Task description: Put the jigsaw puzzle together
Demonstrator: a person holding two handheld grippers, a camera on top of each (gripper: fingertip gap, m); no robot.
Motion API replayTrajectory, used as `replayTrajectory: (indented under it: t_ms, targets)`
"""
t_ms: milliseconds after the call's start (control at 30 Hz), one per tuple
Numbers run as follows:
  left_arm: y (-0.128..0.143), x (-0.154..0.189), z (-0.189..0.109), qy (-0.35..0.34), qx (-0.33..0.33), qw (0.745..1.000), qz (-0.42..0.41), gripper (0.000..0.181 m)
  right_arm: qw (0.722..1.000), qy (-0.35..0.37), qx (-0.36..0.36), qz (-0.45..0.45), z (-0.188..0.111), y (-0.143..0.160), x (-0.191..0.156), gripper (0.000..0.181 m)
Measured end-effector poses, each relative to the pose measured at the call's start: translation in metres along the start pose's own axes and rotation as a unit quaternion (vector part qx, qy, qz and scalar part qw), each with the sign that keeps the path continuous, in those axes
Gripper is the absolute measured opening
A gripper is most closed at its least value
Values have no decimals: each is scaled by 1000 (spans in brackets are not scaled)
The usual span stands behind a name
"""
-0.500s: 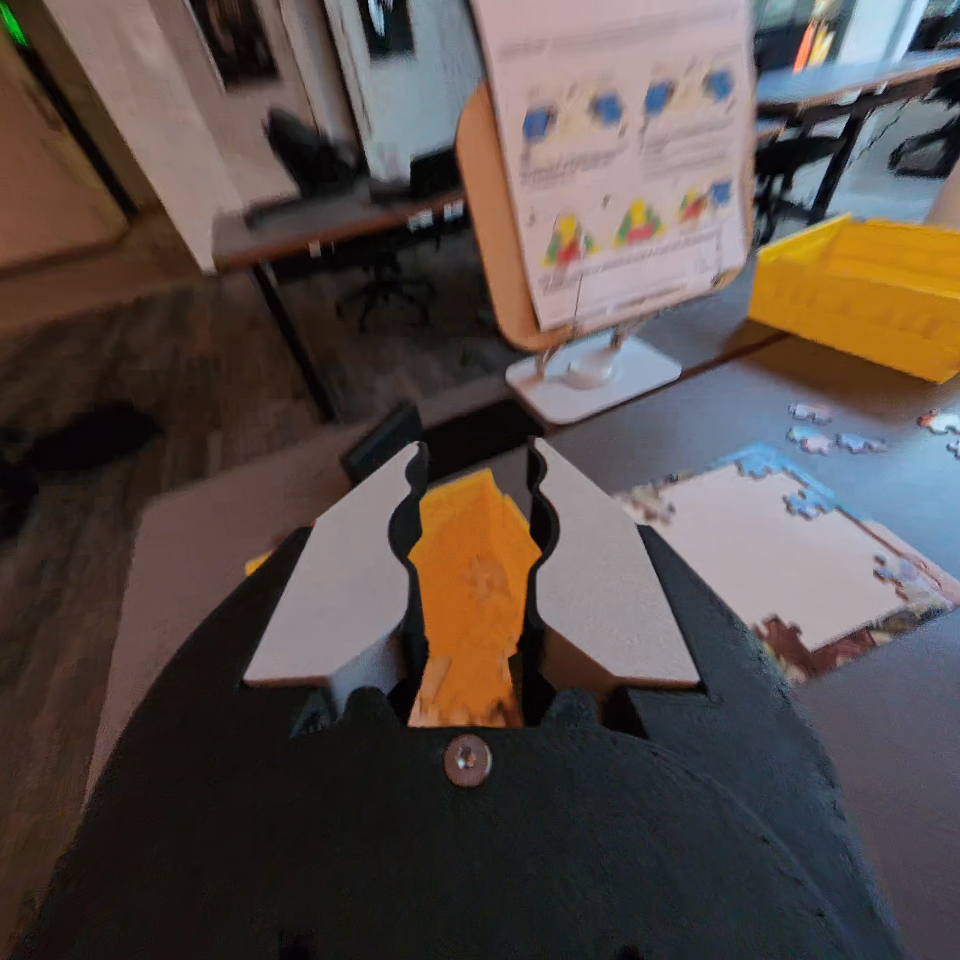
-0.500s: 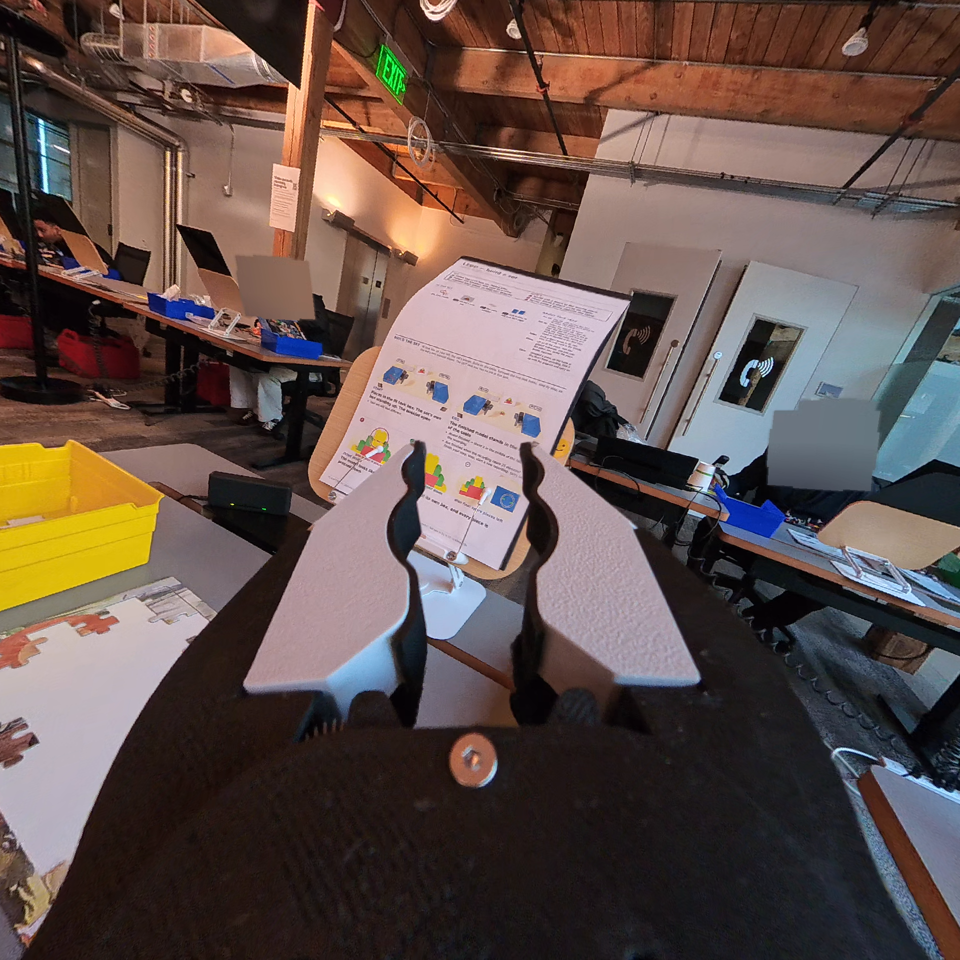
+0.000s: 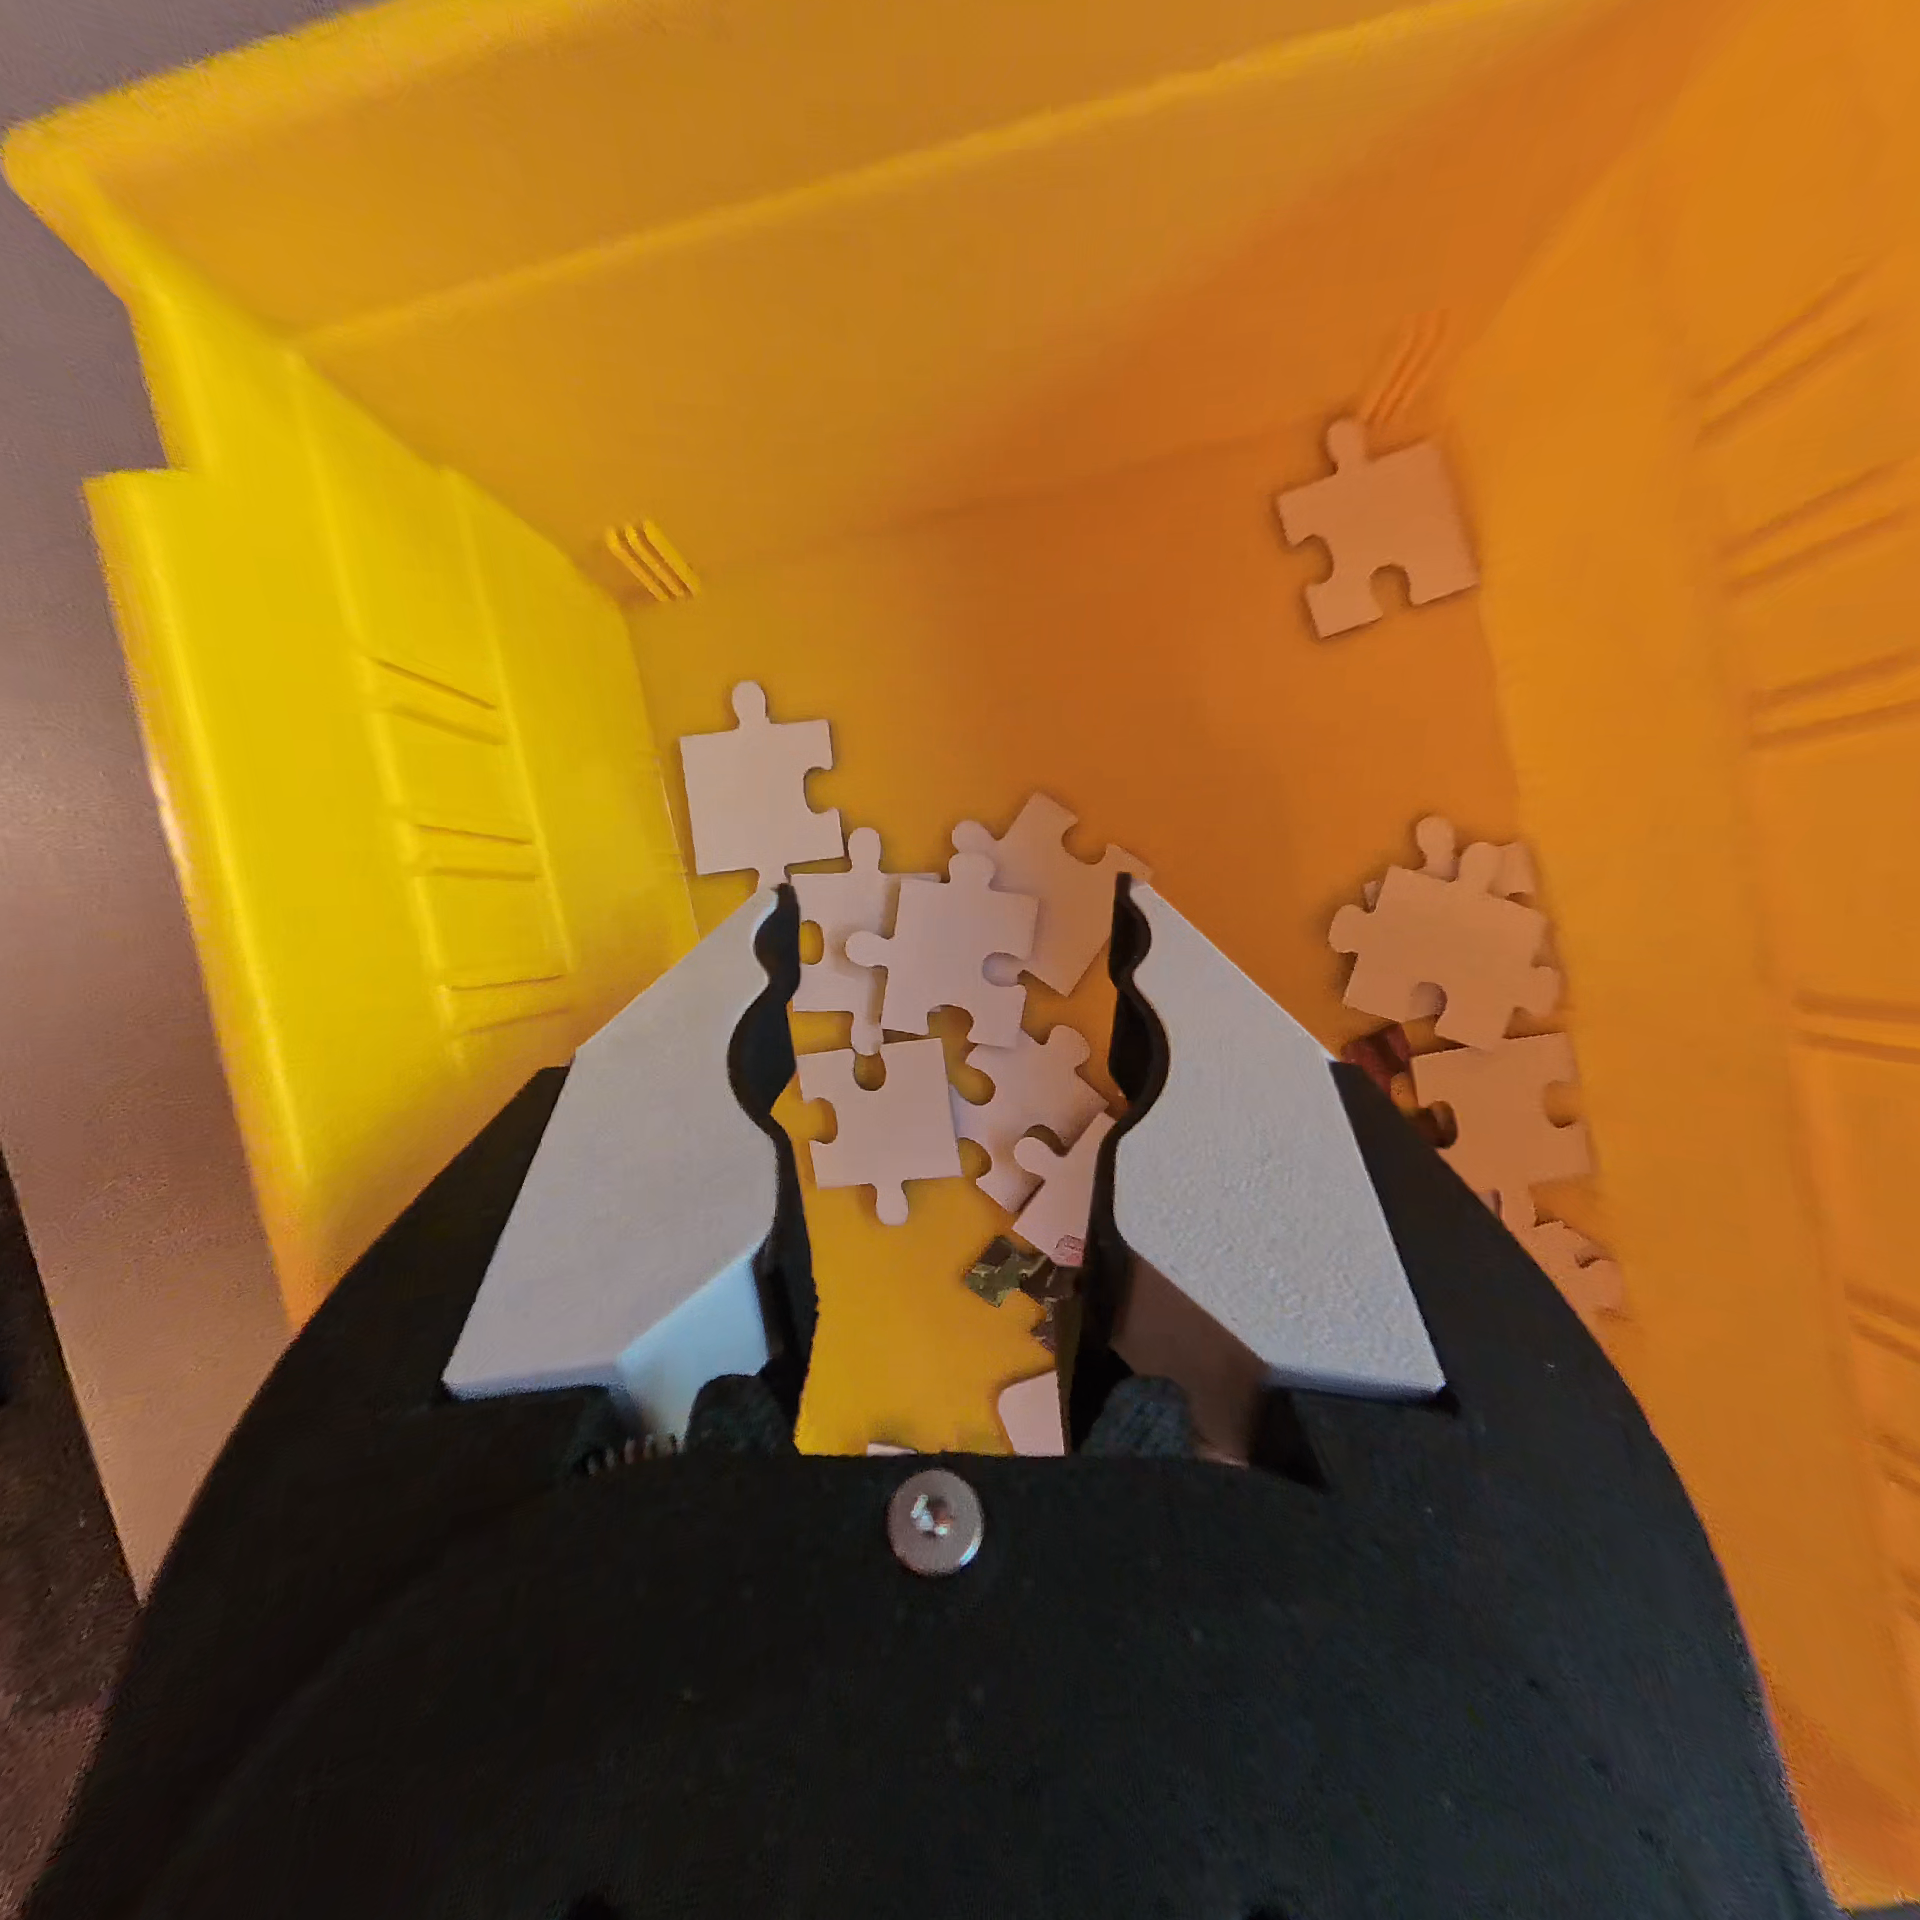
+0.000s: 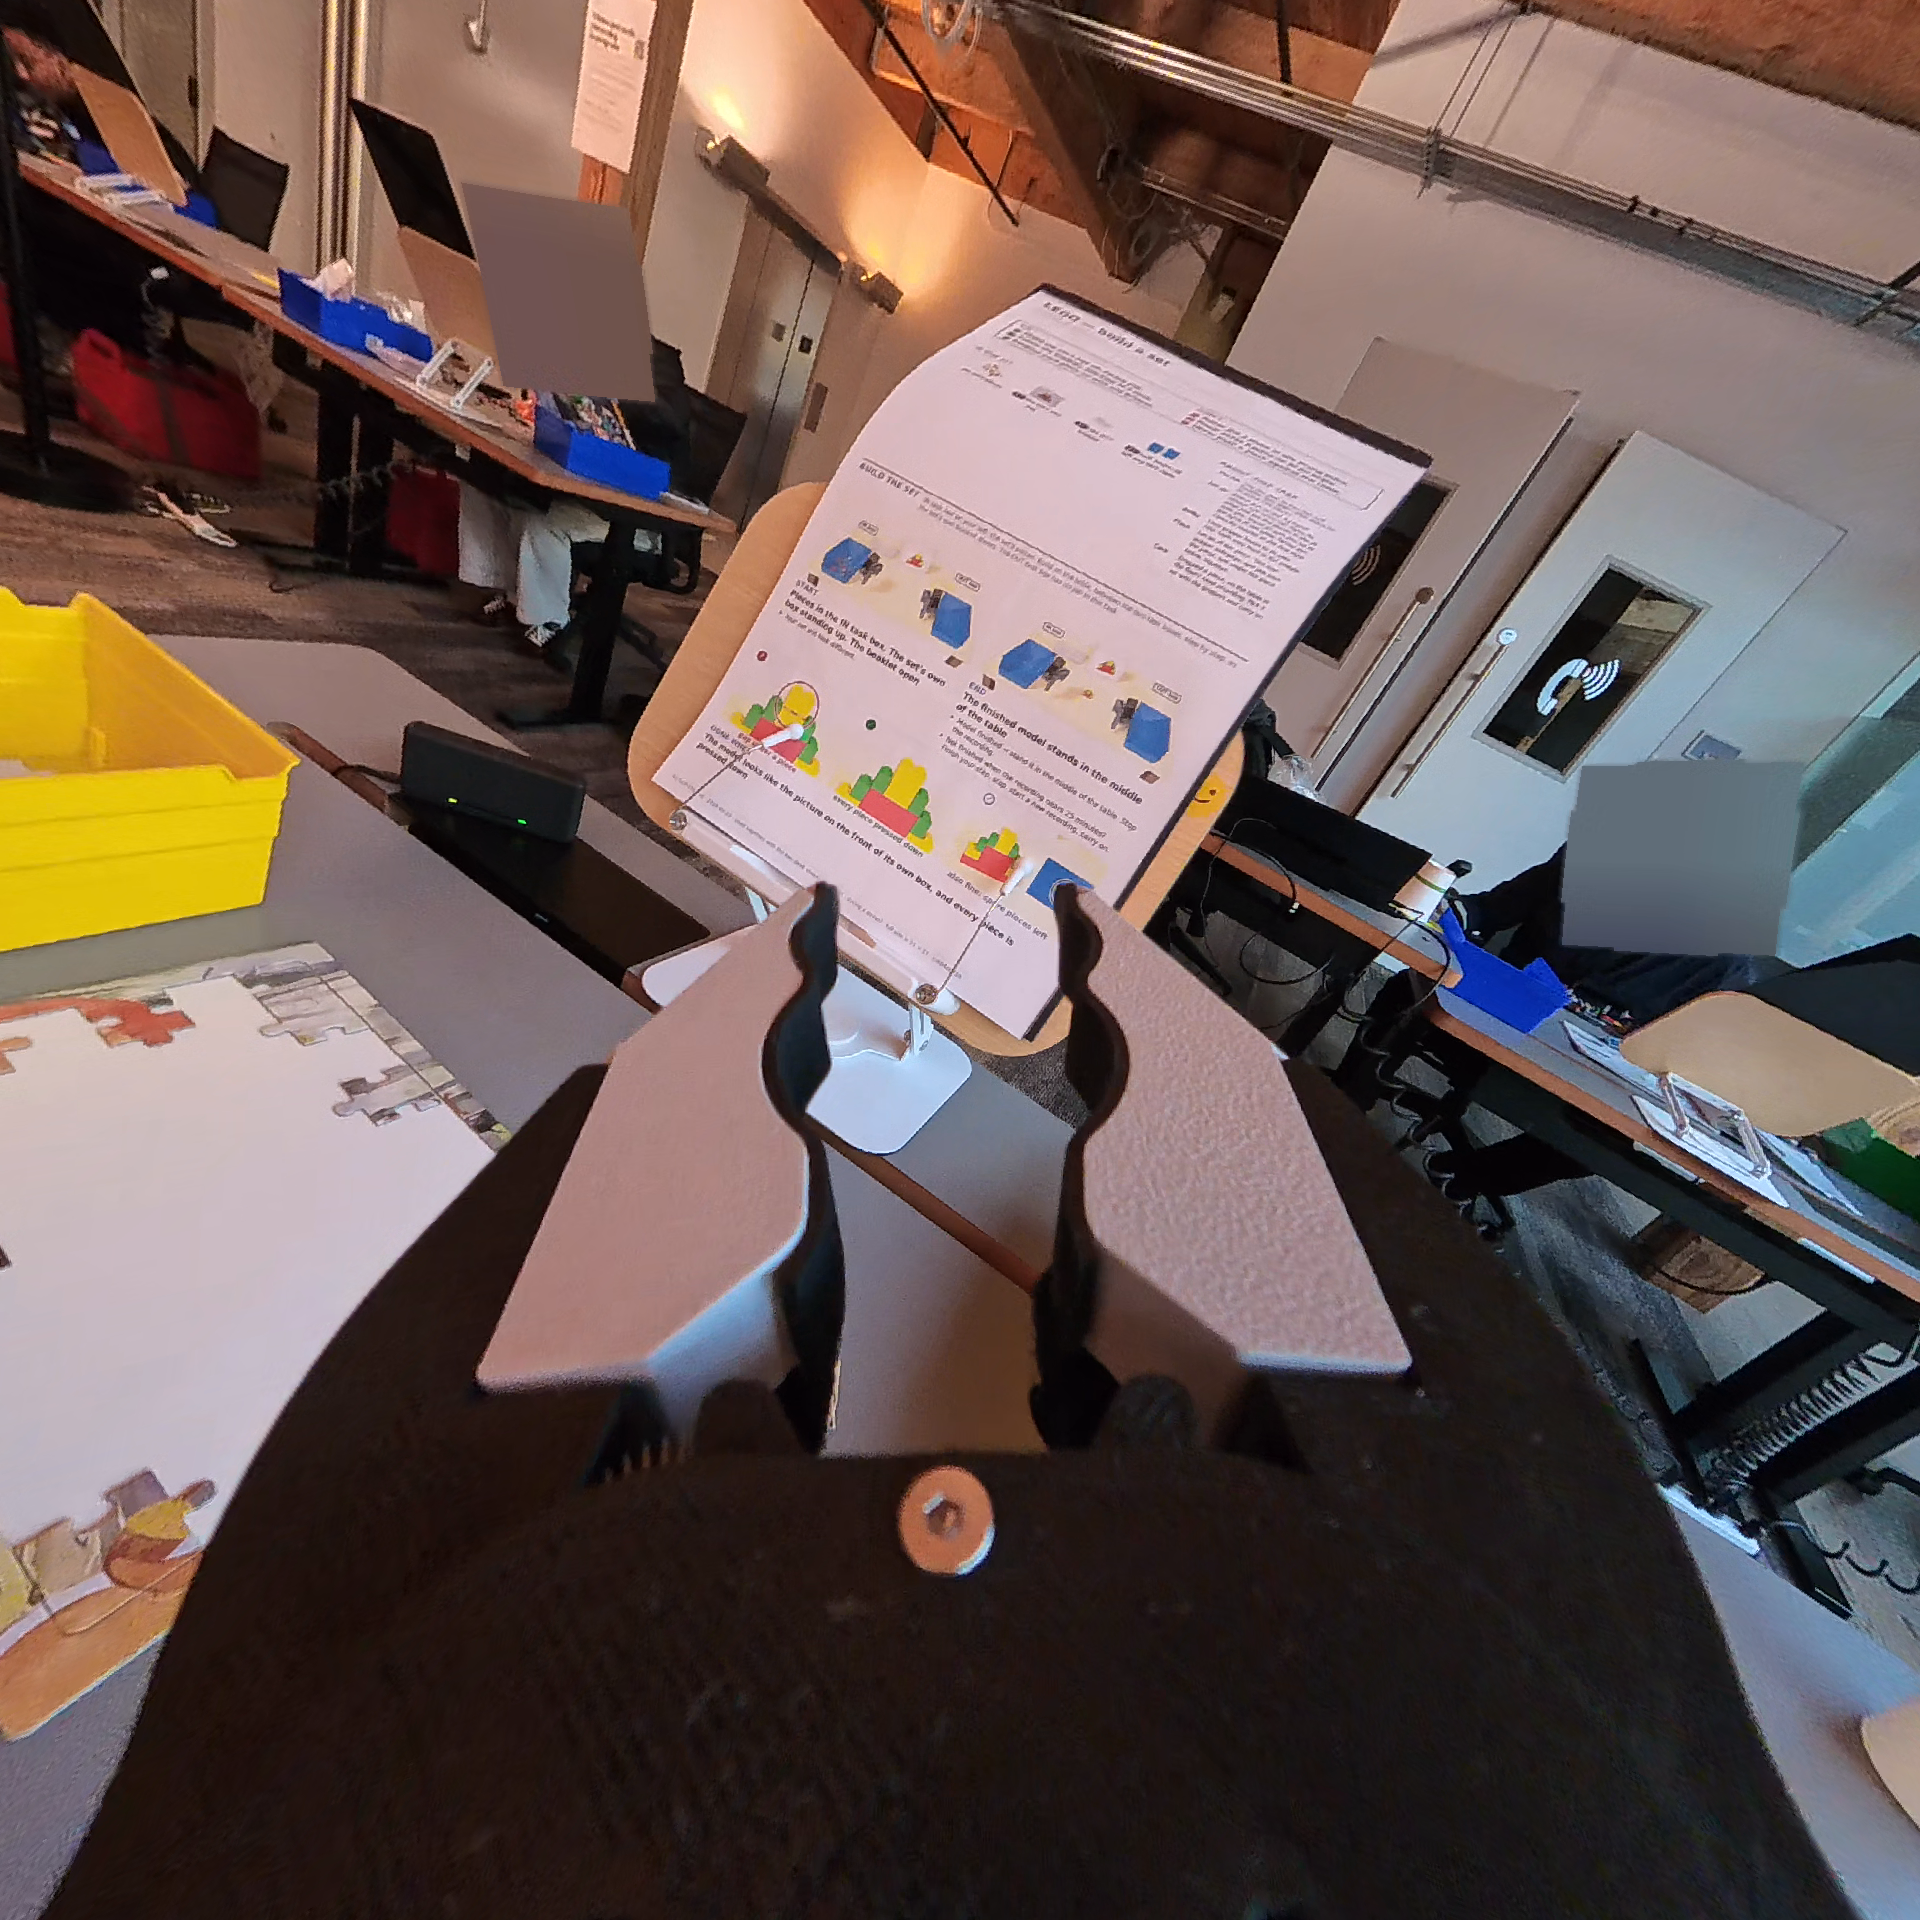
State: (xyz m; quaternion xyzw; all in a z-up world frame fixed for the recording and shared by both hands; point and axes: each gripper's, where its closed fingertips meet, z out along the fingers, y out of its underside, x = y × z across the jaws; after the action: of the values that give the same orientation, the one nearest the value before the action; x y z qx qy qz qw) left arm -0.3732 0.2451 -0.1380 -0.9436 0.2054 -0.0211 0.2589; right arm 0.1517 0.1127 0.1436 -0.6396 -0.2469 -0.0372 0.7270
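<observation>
Down in the yellow bin (image 3: pixel 935 343) I see loose puzzle pieces (image 3: pixel 961 961), nearly all lying blank side up, pale and overlapping in a small heap near the middle. One piece (image 3: pixel 1377 530) lies alone by the far corner, another (image 3: pixel 758 784) flat beside the left wall, and a second cluster (image 3: pixel 1449 956) sits to the right. On the desk (image 4: pixel 436 935) I see the partly built puzzle (image 4: pixel 208 1143): coloured border pieces joined around a blank white centre.
</observation>
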Motion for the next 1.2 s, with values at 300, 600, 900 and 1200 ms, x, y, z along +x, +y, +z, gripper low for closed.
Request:
replayTrajectory:
  t_ms: [300, 600, 900, 1200]
  targets:
    - [28, -8, 9, -6, -67, 997, -28, 48, 1000, -11, -8, 1, 1, 5, -2, 42]
    - [31, -6, 10, 7, -78, 997, -26, 31, 999, -19, -19, -27, 4, 8, -9, 42]
    - [-6, -7, -21, 16, 26, 998, -49, 31, 998, -28, -27, -44, 8, 12, -16, 42]
    - [-92, 173, -209, 597, 289, 748, -1, 30, 991, -135, 10, -20, 30, -8, -84, 42]
